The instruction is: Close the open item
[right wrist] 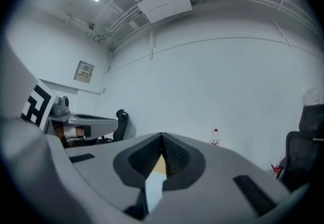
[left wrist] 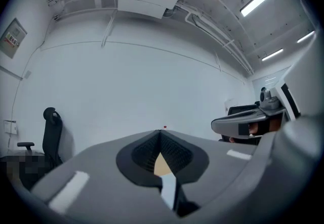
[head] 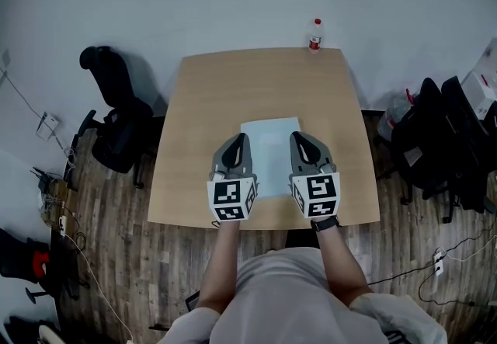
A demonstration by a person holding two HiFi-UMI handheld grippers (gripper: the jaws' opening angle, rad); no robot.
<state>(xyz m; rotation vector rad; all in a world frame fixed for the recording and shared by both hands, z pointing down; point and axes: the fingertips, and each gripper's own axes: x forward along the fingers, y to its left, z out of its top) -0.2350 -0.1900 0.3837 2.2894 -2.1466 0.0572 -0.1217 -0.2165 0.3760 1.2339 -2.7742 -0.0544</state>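
Nearest the camera, the person is reaching both bare forearms forward from the near edge of the tabletop (head: 233, 86), with a dark watch (head: 324, 223) showing on the right wrist and the marker cubes facing up. The left gripper (head: 242, 140) and the right gripper (head: 299, 139) are lying side by side, parallel and pointing away from the body. Each gripper view is showing its own jaws pressed together at the tips with nothing pinched between them. Beneath and between the grippers, a flat white rectangular item (head: 270, 156) is lying near the middle of the tabletop, toward the near side. No raised lid or cover is showing. That fits either a thing spread open flat and waiting to be folded over, or one whose cover is already down, and the pictures are not settling which. Either way, the sound course is holding both grippers level and steady and working symmetrically from the two sides so the item is not skidding across the smooth wood. Whether the jaws are touching the item or hanging just above it cannot be told. Farther off, a small bottle (head: 315, 34) is standing at the far edge, and dark office chairs (head: 116, 117) are flanking the tabletop before a pale wall.
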